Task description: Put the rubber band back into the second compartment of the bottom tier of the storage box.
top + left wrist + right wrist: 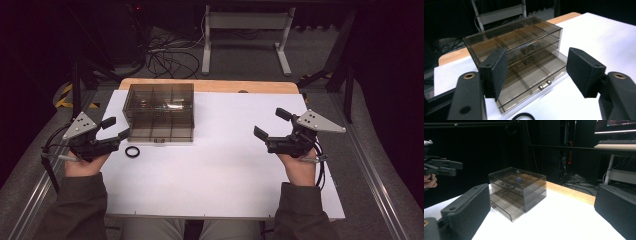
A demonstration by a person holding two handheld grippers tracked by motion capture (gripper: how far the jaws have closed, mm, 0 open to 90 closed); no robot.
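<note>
A smoky clear drawer box [159, 111] stands at the back left of the white table top [225, 165]; its three drawers with small metal handles [544, 85] face the near side. A black ring [132, 151] lies flat in front of the box, and its top edge peeks in as the ring [523, 116] below my left jaws. My left gripper [116, 128] is held low at the left, open, pointing at the box [519, 60] with nothing between the pads. My right gripper [272, 123] is open at the right, empty, facing the box [517, 192] from far off.
The wooden table edge [210, 85] runs behind the white top. Cables [165, 57] and a white stand [245, 35] lie on the floor beyond. Metal rails [372, 175] flank the table. The person's sleeves [75, 210] come in at the bottom corners.
</note>
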